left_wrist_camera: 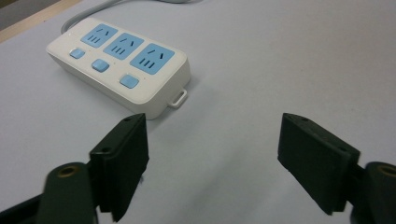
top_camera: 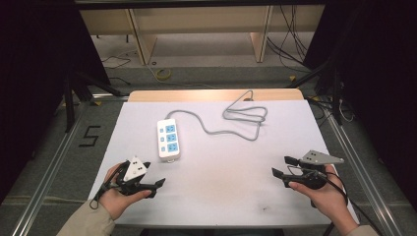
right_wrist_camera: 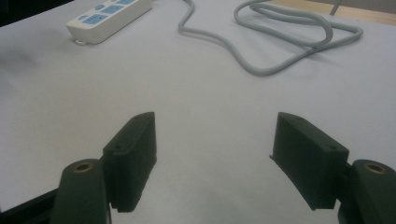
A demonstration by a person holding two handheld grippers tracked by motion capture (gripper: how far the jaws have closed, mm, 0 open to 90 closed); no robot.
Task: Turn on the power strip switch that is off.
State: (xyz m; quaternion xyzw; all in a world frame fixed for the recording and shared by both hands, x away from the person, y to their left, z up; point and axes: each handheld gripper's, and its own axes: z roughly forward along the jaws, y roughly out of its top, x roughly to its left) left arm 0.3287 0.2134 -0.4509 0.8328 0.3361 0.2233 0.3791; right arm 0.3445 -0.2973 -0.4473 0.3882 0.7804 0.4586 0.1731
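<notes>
A white-topped table spans the middle of the high view, with a bare wooden strip along its far edge. One white power strip lies left of centre, upper half of the frame; it carries three blue sockets in a row and three blue buttons beside them, and no brand or lettering can be read on it. Its single grey cable loops toward the upper right. On the floor at the left, tape forms a "5". There are two grippers: the left gripper, lower left, just below the strip, stands wide and empty; the right gripper, lower right, well apart from the strip, likewise stands wide, holding nothing.
</notes>
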